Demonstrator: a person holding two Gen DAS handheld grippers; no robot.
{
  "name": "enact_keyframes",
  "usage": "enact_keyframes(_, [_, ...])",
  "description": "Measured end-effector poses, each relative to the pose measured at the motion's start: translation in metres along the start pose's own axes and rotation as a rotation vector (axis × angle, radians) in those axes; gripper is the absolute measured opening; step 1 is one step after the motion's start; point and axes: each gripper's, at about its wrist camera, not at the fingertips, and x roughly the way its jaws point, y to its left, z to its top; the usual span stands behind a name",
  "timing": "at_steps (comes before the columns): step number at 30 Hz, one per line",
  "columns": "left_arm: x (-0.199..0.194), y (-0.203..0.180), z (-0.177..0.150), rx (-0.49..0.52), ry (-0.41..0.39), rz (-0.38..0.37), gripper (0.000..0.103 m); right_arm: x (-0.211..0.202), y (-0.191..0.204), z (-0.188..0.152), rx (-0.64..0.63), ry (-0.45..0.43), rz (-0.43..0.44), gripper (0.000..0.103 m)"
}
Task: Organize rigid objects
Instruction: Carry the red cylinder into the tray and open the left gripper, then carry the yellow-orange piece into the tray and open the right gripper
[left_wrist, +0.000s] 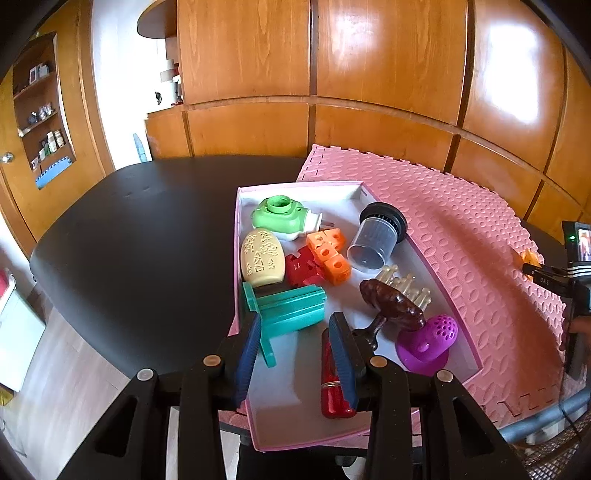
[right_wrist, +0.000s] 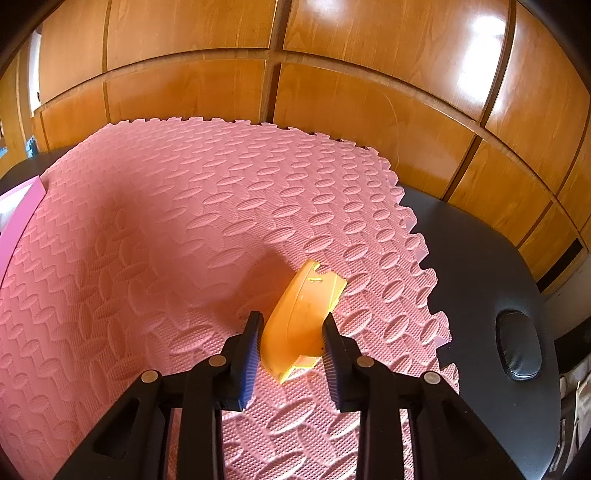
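Yellow plastic piece (right_wrist: 301, 319) seen lying on pink foam mat (right_wrist: 166, 229), near mat's right edge, framed between fingers of right gripper (right_wrist: 291, 332). Jaws spread wide around it, left pad maybe grazing it, right pad just clear; hard to call.

Left gripper (left_wrist: 295, 332) held over pink box (left_wrist: 439, 258) at mat's left side, jaws wide, nothing gripped. Teal piece (left_wrist: 291, 310) and red tube (left_wrist: 330, 384) spotted in box below.
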Motion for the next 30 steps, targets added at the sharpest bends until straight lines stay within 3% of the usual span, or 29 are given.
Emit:
enact_keyframes(10, [0.005, 0.008, -0.003, -0.026, 0.009, -0.010, 0.039, -0.001, 0.004, -0.001, 0.005, 0.019, 0.030, 0.030])
enact_keyframes(15, [0.007, 0.012, -0.004, -0.037, 0.011, -0.002, 0.039, -0.014, 0.005, 0.001, 0.041, 0.015, 0.086, 0.030])
enact_keyframes(22, [0.008, 0.021, -0.003, -0.062, 0.003, 0.008, 0.039, -0.075, 0.048, 0.007, 0.031, -0.092, 0.303, 0.030])
enact_keyframes(30, [0.005, 0.042, -0.001, -0.114, -0.008, 0.046, 0.039, -0.153, 0.159, -0.003, -0.239, -0.186, 0.657, 0.030])
